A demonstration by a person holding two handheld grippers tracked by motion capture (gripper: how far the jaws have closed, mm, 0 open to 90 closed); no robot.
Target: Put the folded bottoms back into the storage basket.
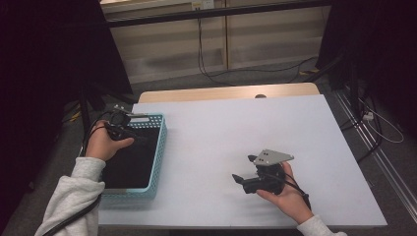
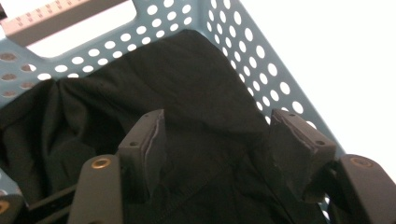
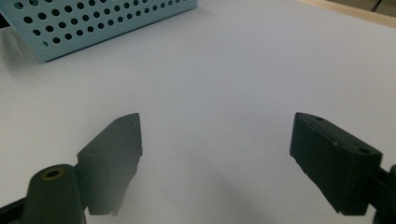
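From the high view, the left hand-held gripper point(image 1: 119, 129) hangs over the far end of a light blue perforated basket point(image 1: 158, 147) at the left edge of the white tabletop point(image 1: 221, 128), and the basket's contents read as one flat dark mass. The left gripper view resolves that mass into crumpled black cloth point(image 2: 187, 88) with folds and a stitched seam, filling the basket up to its hole-punched walls. The jaws there stand partly apart just above the cloth with nothing pinched between them; whether their tips touch it I cannot tell. The right hand-held gripper point(image 1: 244, 179) rests well apart on the tabletop's near right side. Its own view shows wide-open, empty jaws over bare white surface, the basket's outer wall beyond.
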